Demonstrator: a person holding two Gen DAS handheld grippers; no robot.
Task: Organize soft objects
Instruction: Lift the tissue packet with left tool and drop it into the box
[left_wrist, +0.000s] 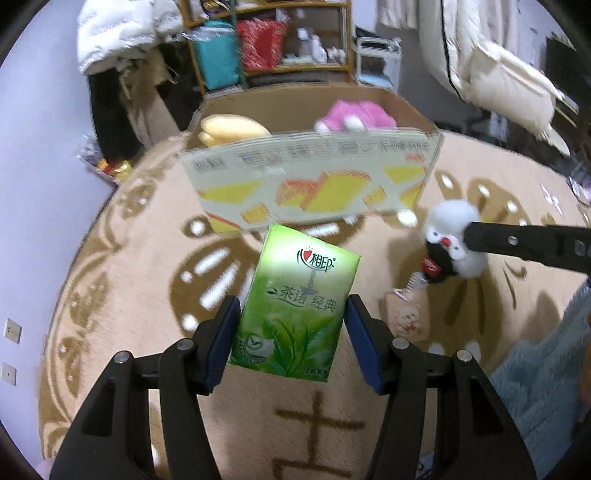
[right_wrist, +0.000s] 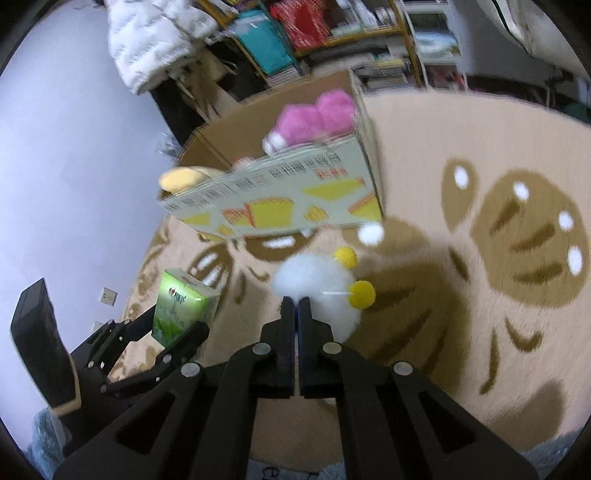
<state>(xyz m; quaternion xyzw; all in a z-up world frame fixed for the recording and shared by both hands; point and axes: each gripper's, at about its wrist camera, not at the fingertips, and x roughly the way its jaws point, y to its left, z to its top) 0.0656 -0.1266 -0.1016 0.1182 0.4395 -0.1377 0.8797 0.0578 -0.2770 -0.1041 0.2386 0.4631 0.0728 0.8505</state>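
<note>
My left gripper (left_wrist: 291, 317) is shut on a green tissue pack (left_wrist: 295, 302) and holds it above the rug, just in front of the cardboard box (left_wrist: 310, 177). The pack also shows in the right wrist view (right_wrist: 183, 304). My right gripper (right_wrist: 296, 306) is shut on a white plush toy (right_wrist: 317, 288) with yellow pompoms, held above the rug right of the box (right_wrist: 295, 199); it shows in the left wrist view (left_wrist: 452, 240) too. A pink plush (left_wrist: 354, 116) and a yellow plush (left_wrist: 232, 129) lie inside the box.
A small beige packet (left_wrist: 408, 317) lies on the patterned rug (left_wrist: 147, 280). A light blue fuzzy cloth (left_wrist: 543, 373) is at the right. Shelves (left_wrist: 273, 40) and a white jacket (right_wrist: 155, 40) stand behind the box. The wall is at the left.
</note>
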